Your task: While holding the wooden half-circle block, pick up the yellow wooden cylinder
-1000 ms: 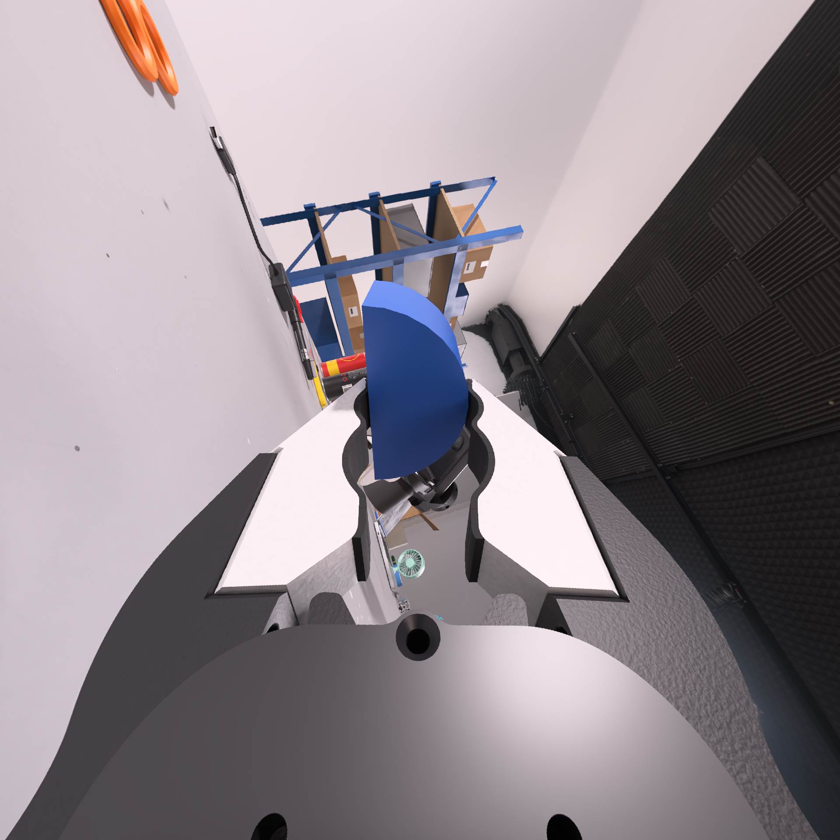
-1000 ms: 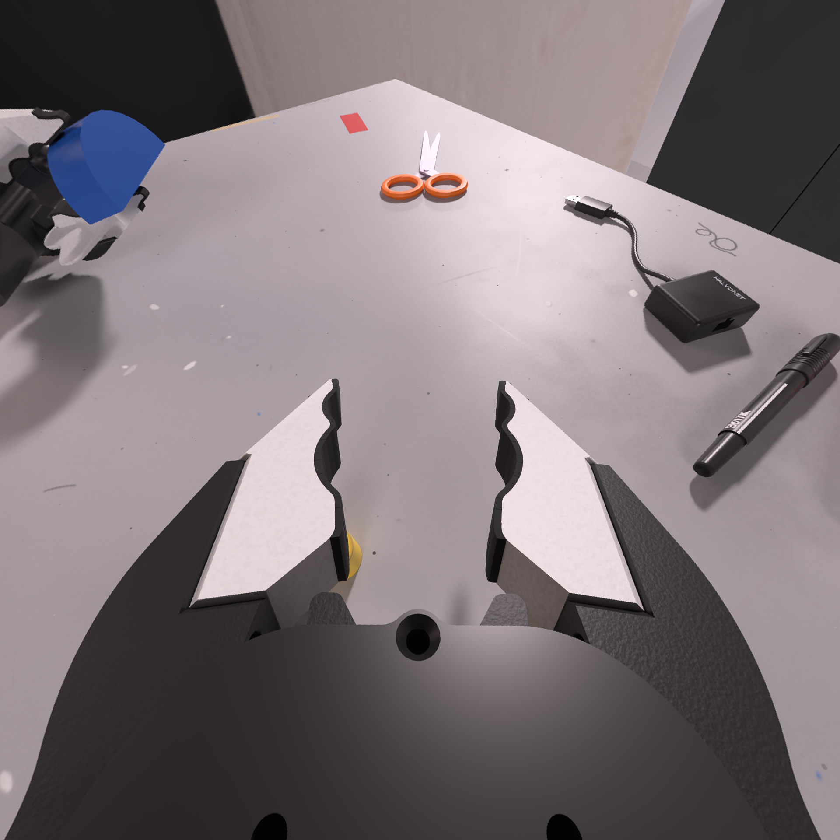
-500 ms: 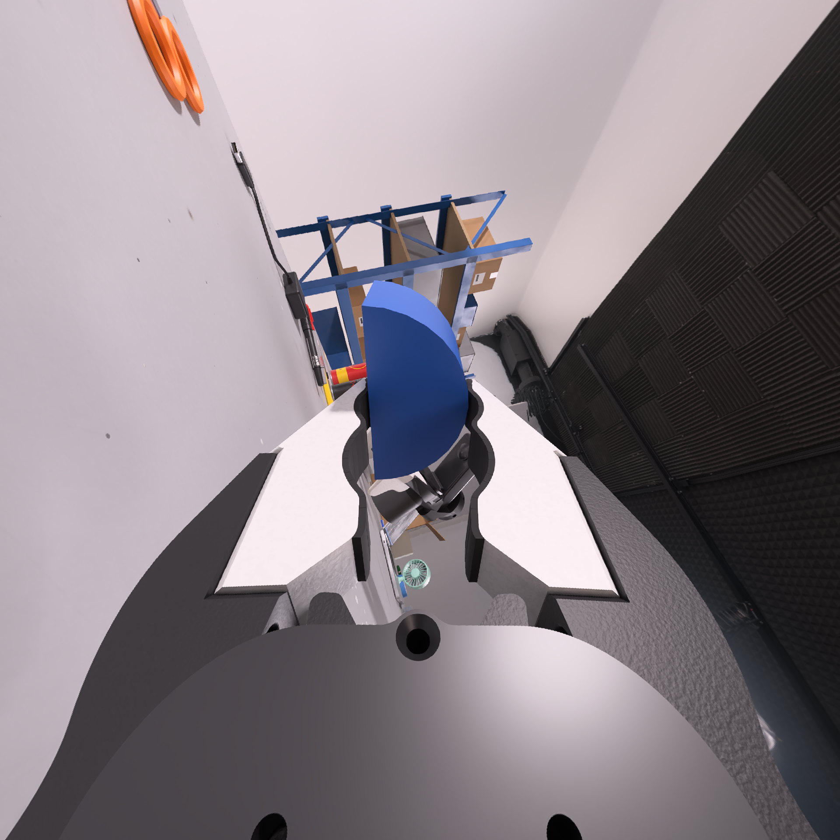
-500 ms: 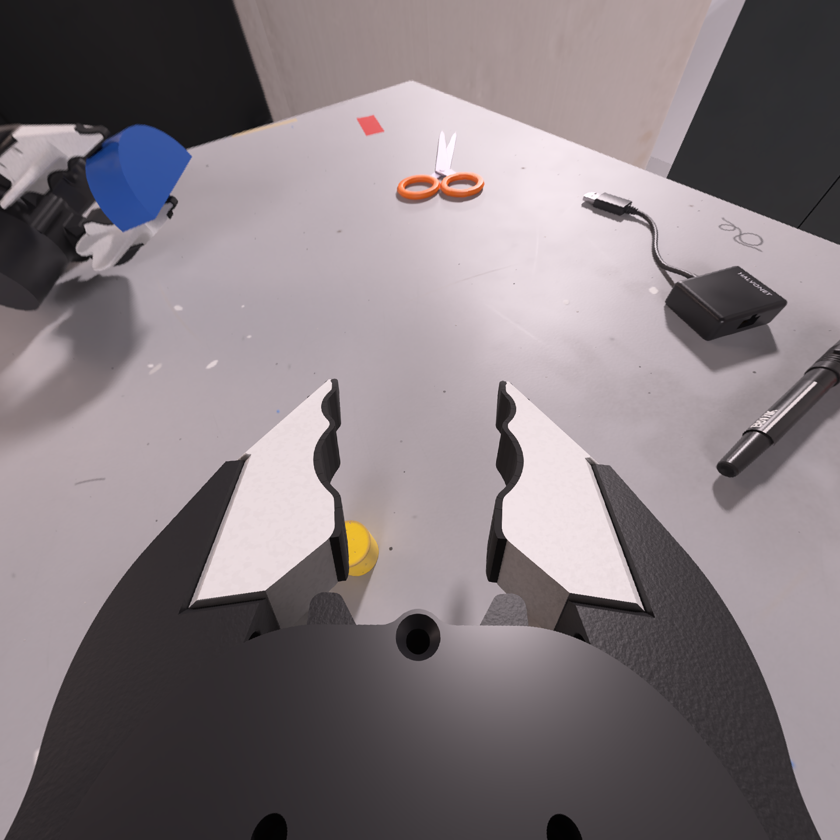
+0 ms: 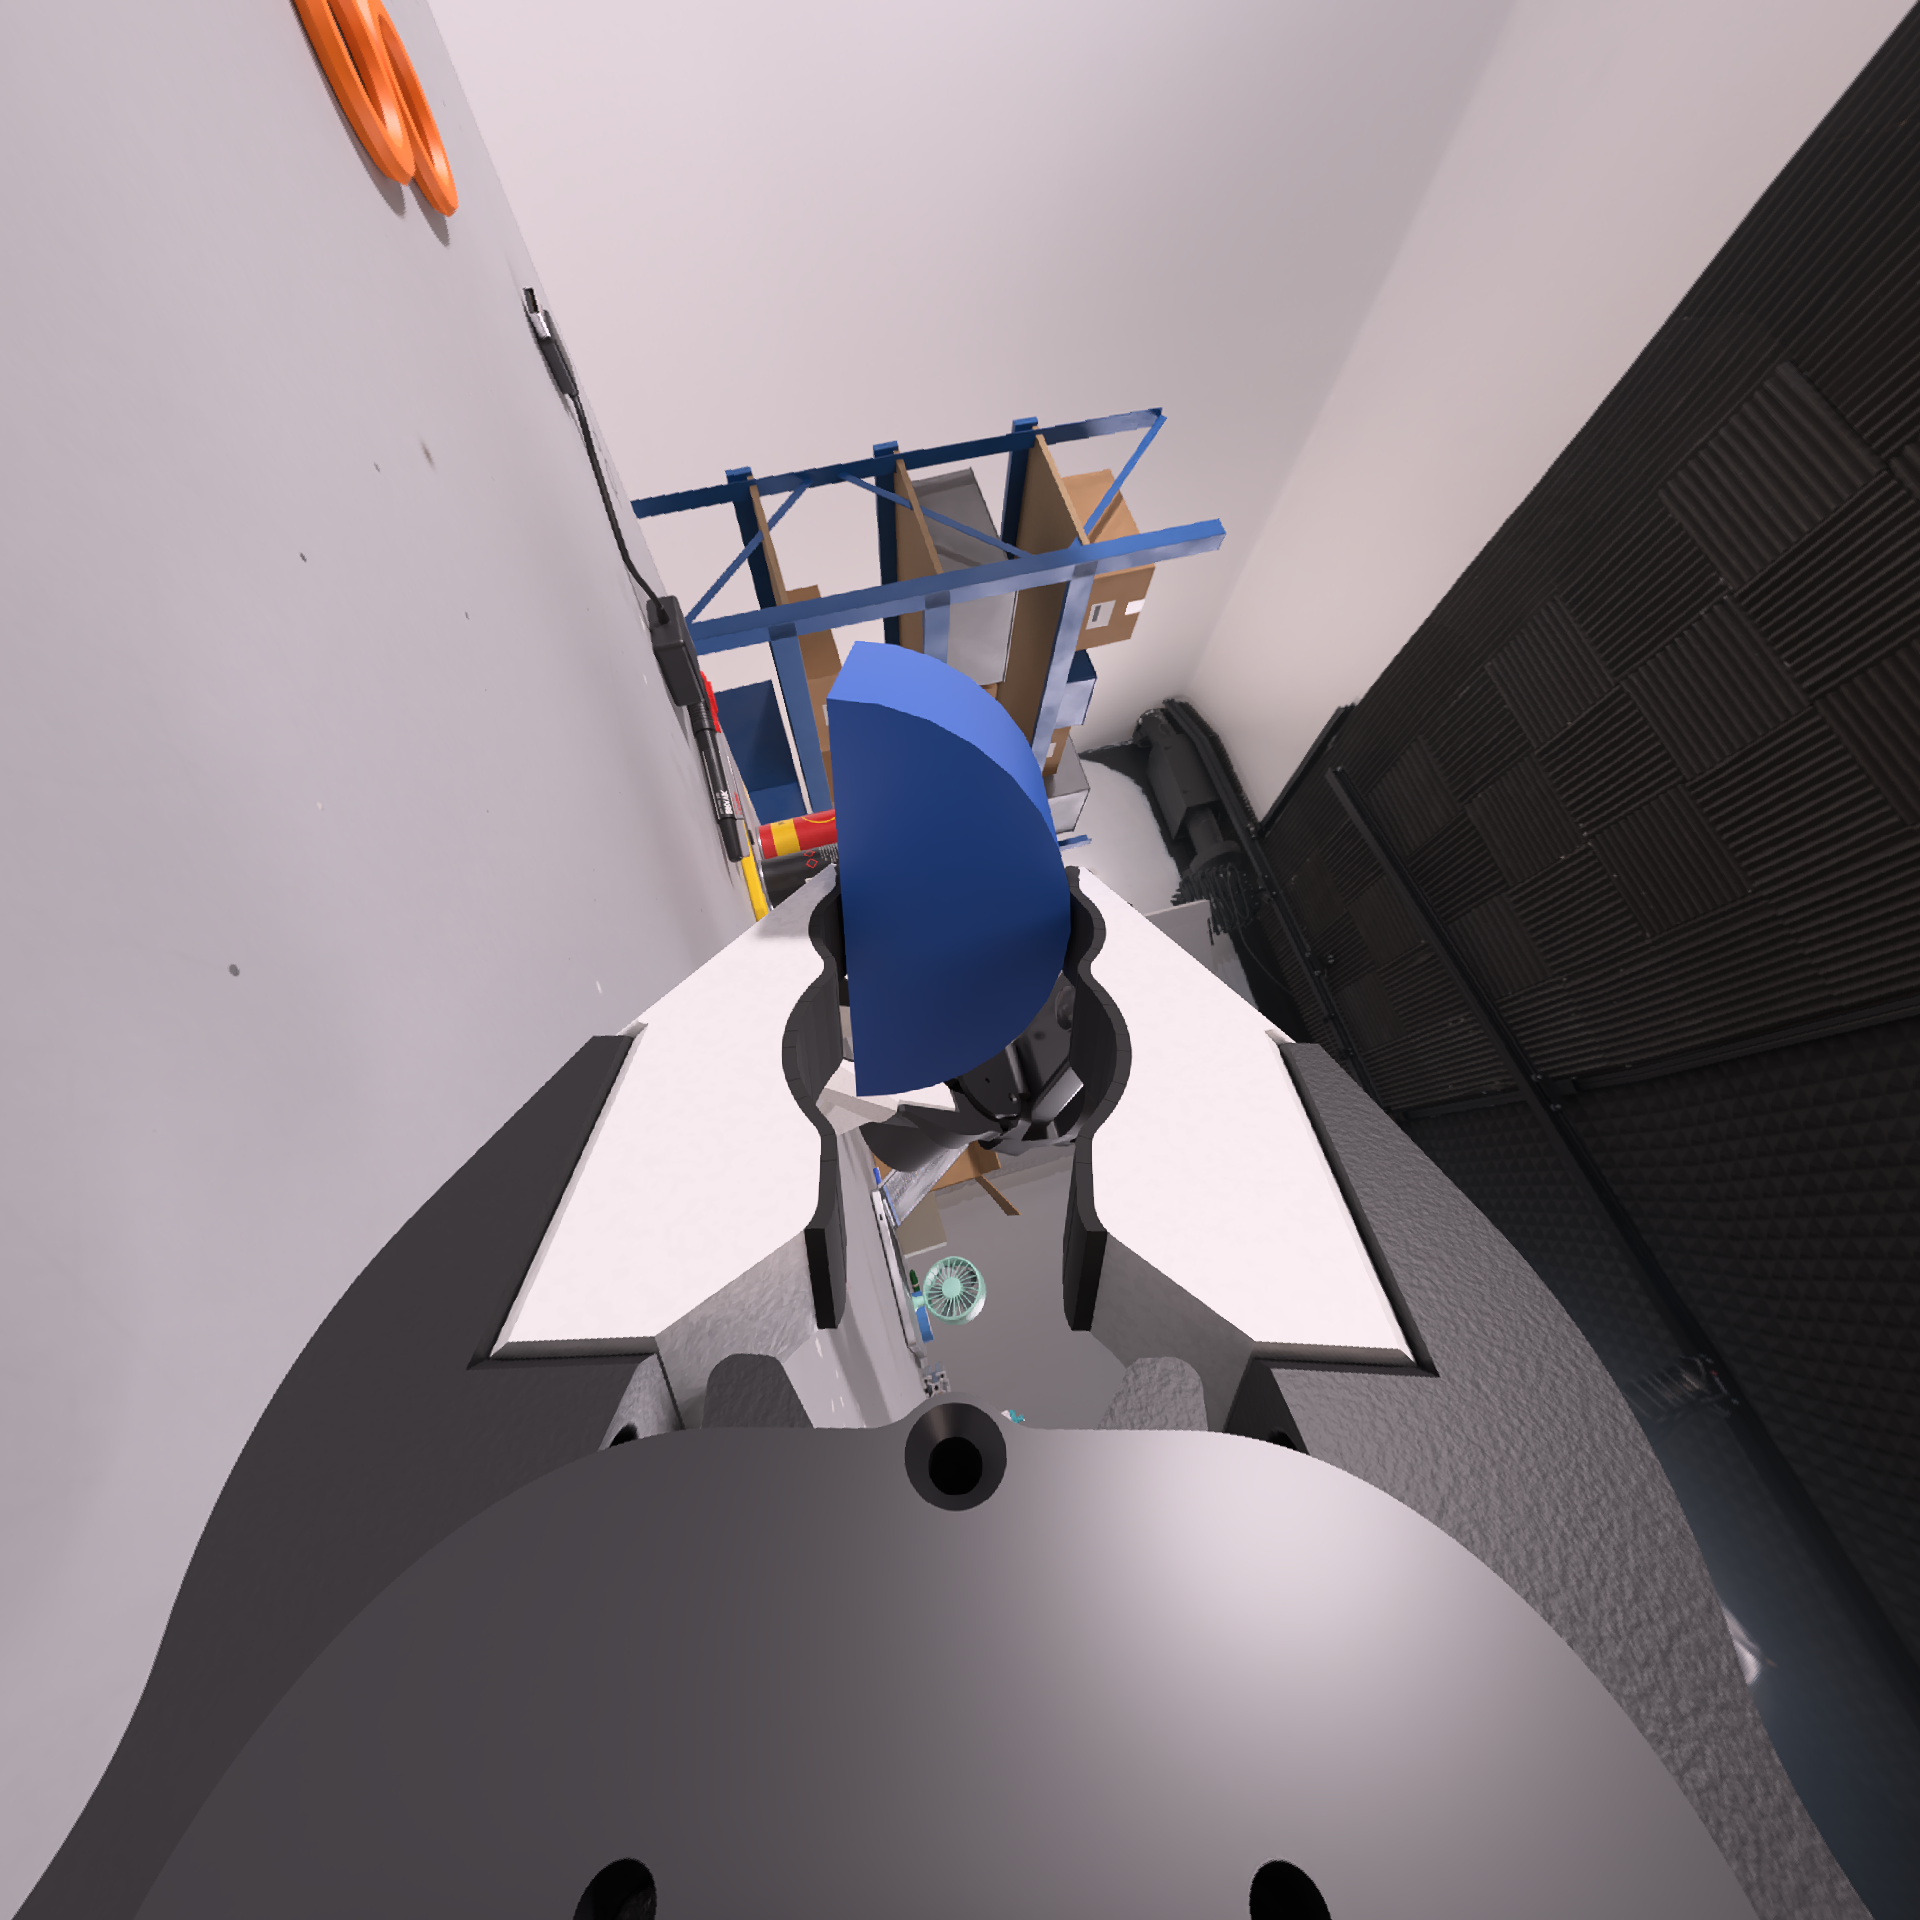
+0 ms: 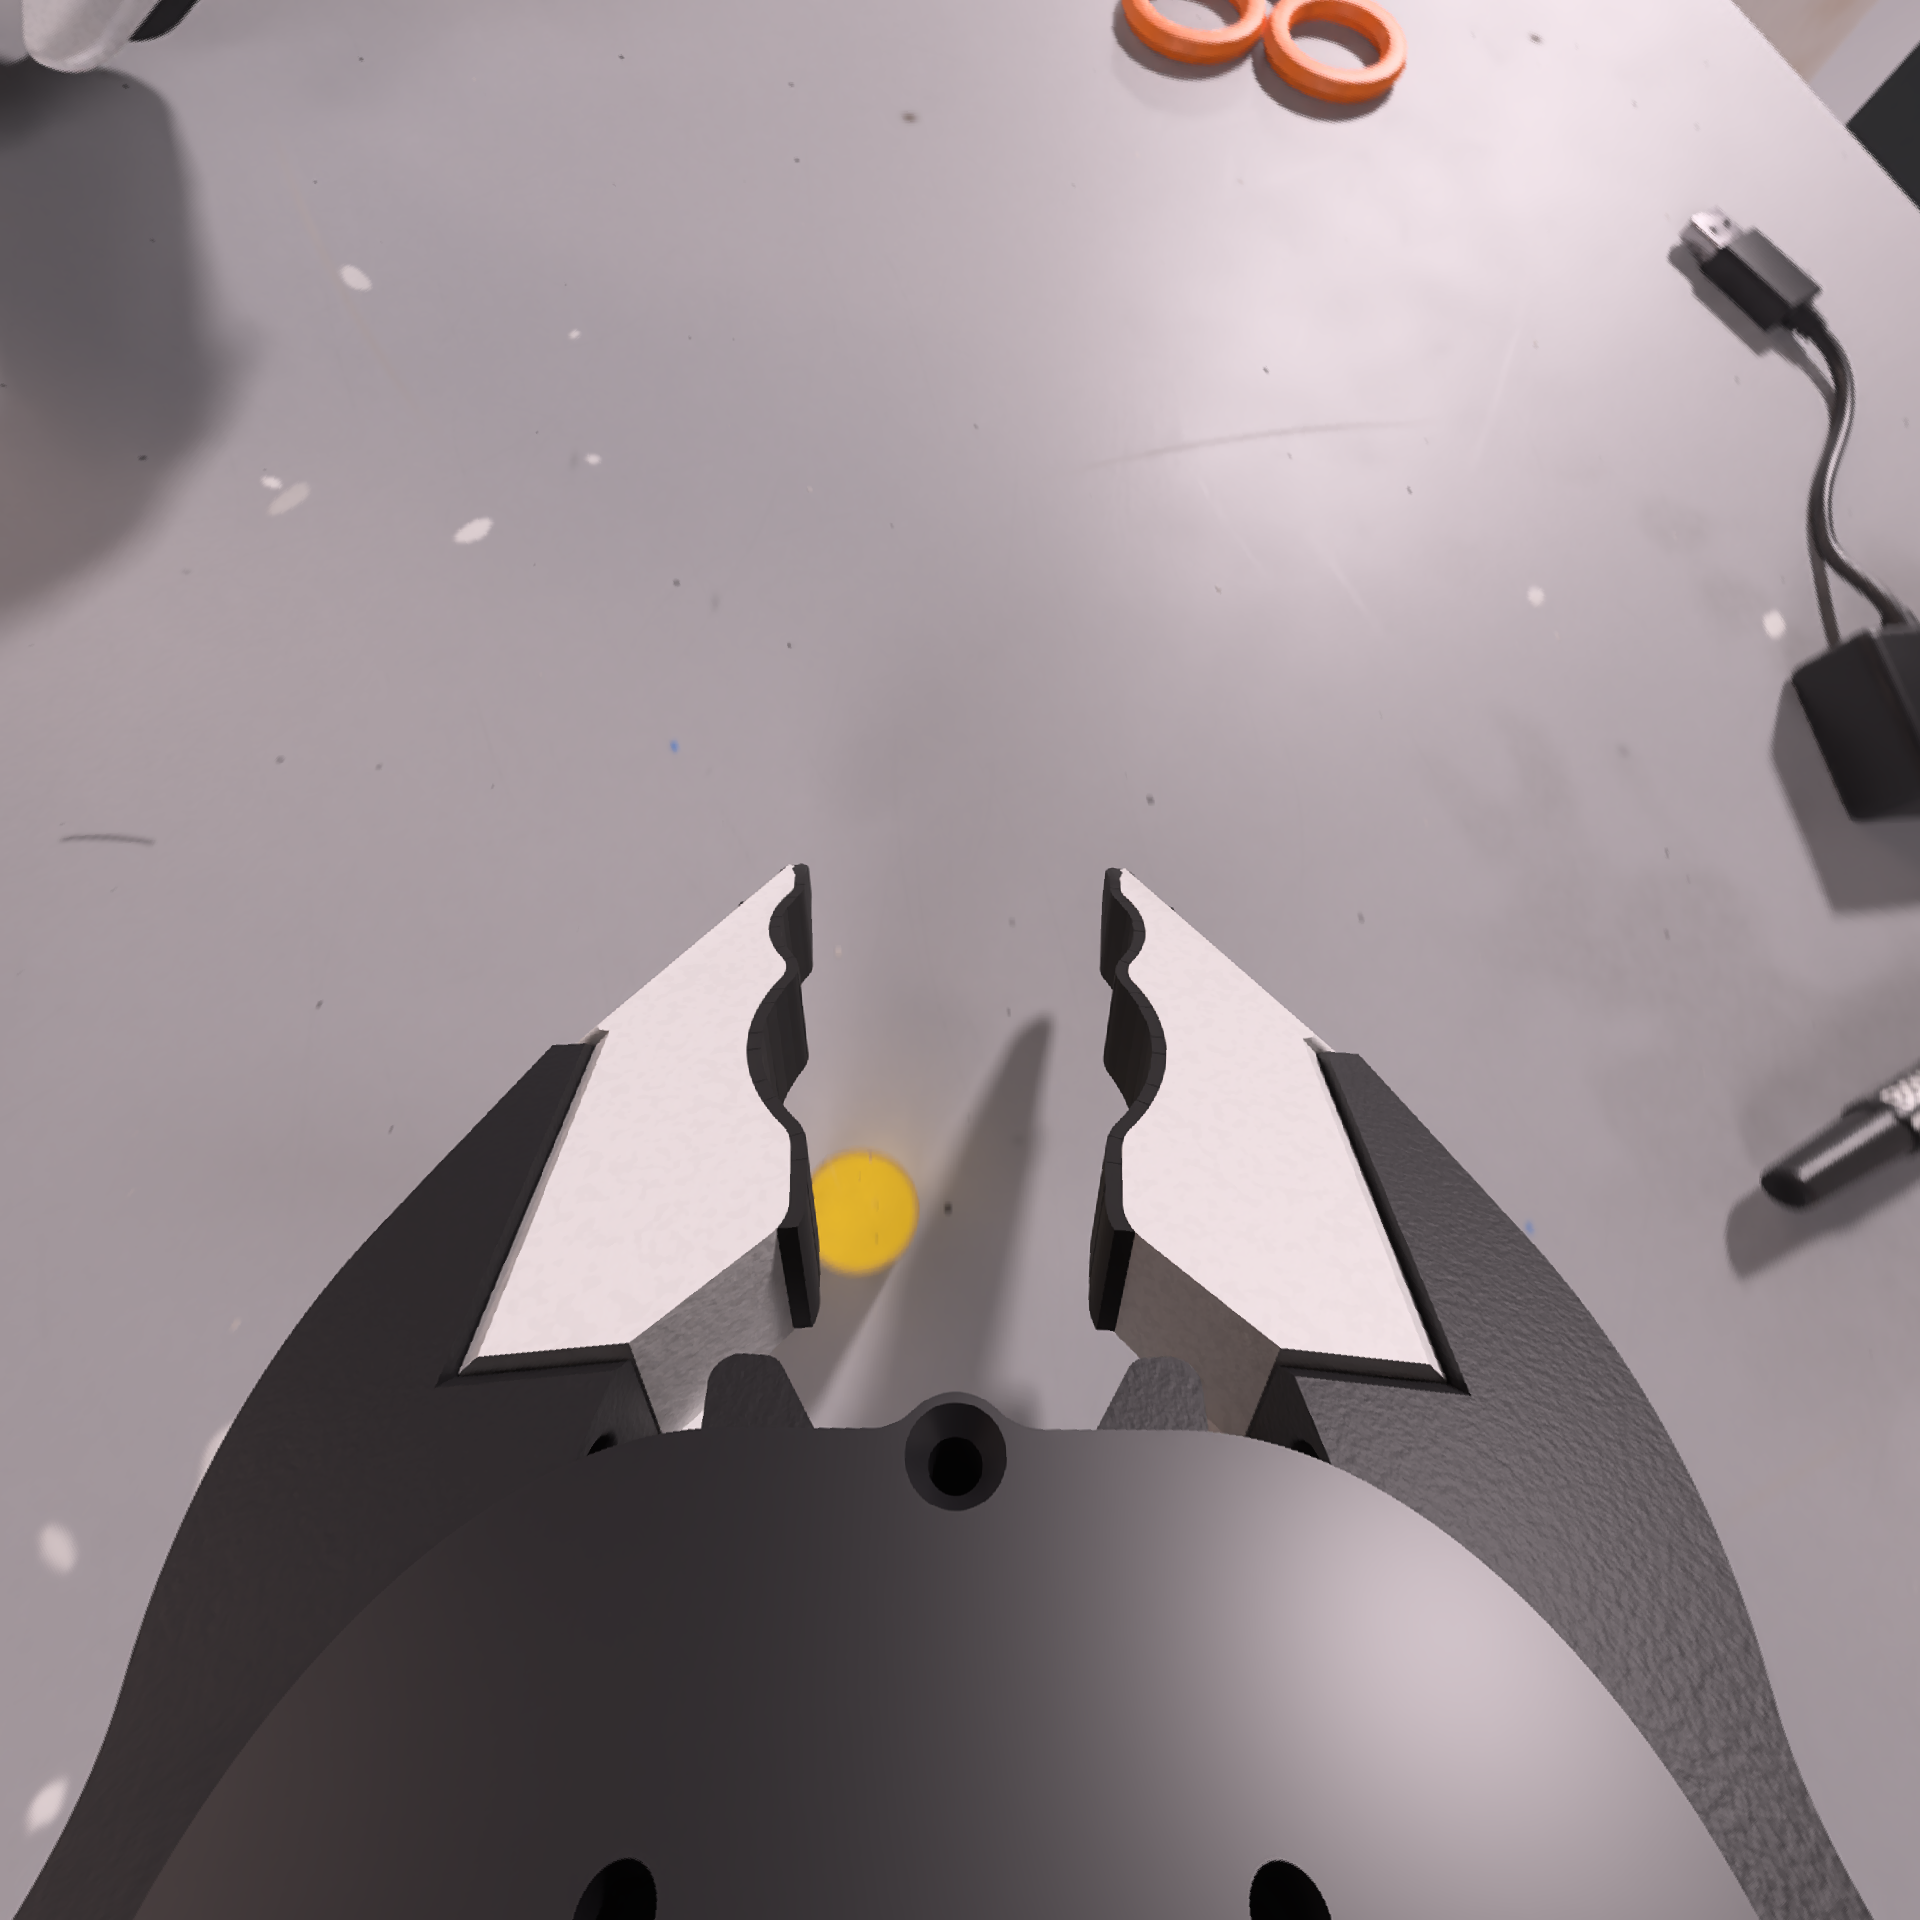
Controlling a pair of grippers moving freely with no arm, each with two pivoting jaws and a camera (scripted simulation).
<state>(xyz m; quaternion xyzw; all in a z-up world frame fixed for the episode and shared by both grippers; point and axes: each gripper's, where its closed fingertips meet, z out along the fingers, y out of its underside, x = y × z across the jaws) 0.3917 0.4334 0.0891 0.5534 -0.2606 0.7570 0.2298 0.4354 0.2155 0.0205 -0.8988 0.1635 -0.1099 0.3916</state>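
Grey and paint-flecked, the table (image 6: 935, 520) spreads beneath the right gripper (image 6: 956, 883), whose jaws stand wide and empty over the yellow wooden cylinder (image 6: 864, 1210), seen end-on just inside the left finger (image 6: 665, 1122). Orange scissors (image 6: 1262, 42) lie at the far edge, a black adapter (image 6: 1860, 717) and marker (image 6: 1839, 1143) at right. Off the table, the left gripper (image 5: 951, 894) clamps the blue wooden half-circle block (image 5: 940, 883) before blue shelving (image 5: 935, 582).

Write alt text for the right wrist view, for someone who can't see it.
The open right gripper points down at a grey table, with the yellow wooden cylinder seen end-on between its fingers, close beside the left one. Orange scissor handles lie at the far edge; a black adapter with a cable and a black marker lie to the right.
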